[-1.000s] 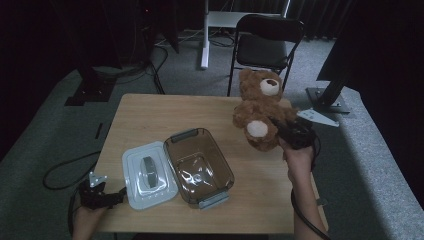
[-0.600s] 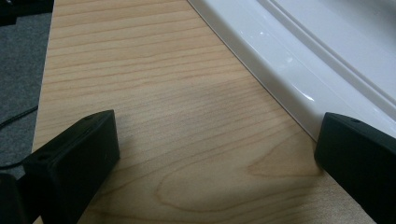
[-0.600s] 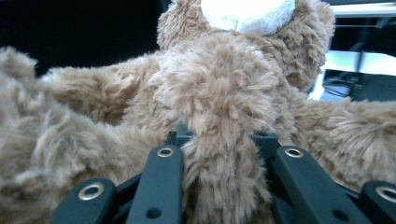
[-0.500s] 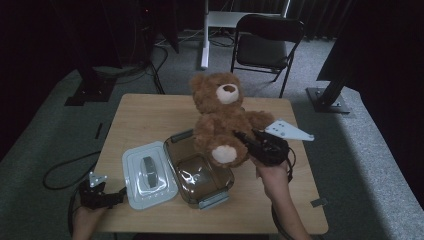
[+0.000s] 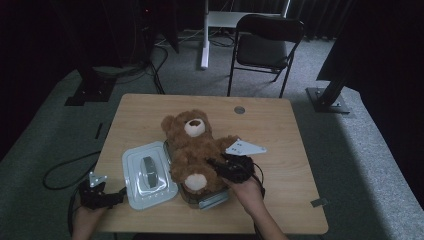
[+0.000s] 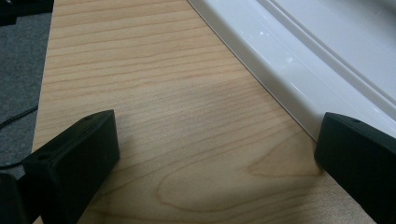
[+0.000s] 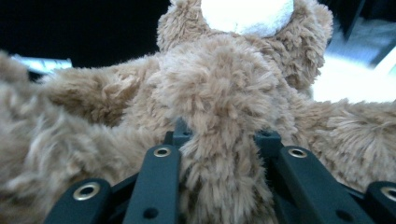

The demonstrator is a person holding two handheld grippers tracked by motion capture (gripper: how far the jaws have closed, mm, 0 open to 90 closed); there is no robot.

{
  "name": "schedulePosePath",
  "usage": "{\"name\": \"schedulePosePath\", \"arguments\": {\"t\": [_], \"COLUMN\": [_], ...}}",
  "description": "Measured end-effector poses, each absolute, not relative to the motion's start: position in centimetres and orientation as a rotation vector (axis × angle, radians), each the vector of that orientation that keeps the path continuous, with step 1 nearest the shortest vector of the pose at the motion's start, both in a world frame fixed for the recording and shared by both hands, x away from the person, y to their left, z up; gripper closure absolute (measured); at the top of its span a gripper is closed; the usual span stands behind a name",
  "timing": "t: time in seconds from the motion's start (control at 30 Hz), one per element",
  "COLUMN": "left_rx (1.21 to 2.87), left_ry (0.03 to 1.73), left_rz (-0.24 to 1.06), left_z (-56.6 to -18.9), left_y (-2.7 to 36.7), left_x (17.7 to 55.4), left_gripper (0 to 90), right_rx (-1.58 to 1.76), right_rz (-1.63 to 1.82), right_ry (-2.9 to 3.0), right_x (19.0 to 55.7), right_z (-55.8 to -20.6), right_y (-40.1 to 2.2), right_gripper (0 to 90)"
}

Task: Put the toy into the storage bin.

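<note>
clamped on a fold of plush, the right gripper [image 5: 216, 165] has carried the teddy bear [image 5: 192, 150] from the bench's right edge toward the middle over the last second, sinking as it went. its fingers [image 7: 159, 175] have eased a touch wider in the last half second, yet the fur between them is pinched tight. the bear now lies on its back over the clear container [image 5: 207, 199] near the front edge, which suggests it is about to be let go into it. it is brown and shaggy, with a pale muzzle and pale foot pads, soft enough to bunch. the left gripper [image 5: 102, 196] rests at the front left corner, fingers [image 6: 74, 158] spread wide on bare bench [image 5: 280, 130], just beside the white lid [image 5: 147, 175].
</note>
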State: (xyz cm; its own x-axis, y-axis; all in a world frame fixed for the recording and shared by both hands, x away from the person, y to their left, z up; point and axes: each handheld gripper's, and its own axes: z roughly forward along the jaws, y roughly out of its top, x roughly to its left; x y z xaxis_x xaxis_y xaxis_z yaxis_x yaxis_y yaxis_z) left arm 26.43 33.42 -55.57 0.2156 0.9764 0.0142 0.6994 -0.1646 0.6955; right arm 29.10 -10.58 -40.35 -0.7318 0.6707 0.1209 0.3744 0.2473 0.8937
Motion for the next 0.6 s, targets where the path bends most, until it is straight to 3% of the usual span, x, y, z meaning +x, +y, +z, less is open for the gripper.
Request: {"name": "schedulePosePath", "arguments": {"t": [0.37, 0.43, 0.6], "left_rx": [1.932, 1.931, 1.931], "left_ry": [1.547, 1.548, 1.548], "left_rz": [0.640, 0.641, 0.640], "left_z": [-55.6, -55.6, -55.6], "left_y": [33.4, 33.4, 33.4], "left_x": [26.5, 26.5, 26.5], "left_gripper": [0.6, 0.6, 0.6], "right_rx": [0.963, 0.909, 0.926], "right_rz": [1.392, 1.324, 1.306], "right_ry": [2.325, 2.400, 2.395], "right_x": [29.4, 29.2, 28.8], "right_z": [-41.8, -42.3, -42.4], "right_y": [-10.1, -9.0, -8.4], "right_gripper": [58.4, 49.2, 37.4]}}
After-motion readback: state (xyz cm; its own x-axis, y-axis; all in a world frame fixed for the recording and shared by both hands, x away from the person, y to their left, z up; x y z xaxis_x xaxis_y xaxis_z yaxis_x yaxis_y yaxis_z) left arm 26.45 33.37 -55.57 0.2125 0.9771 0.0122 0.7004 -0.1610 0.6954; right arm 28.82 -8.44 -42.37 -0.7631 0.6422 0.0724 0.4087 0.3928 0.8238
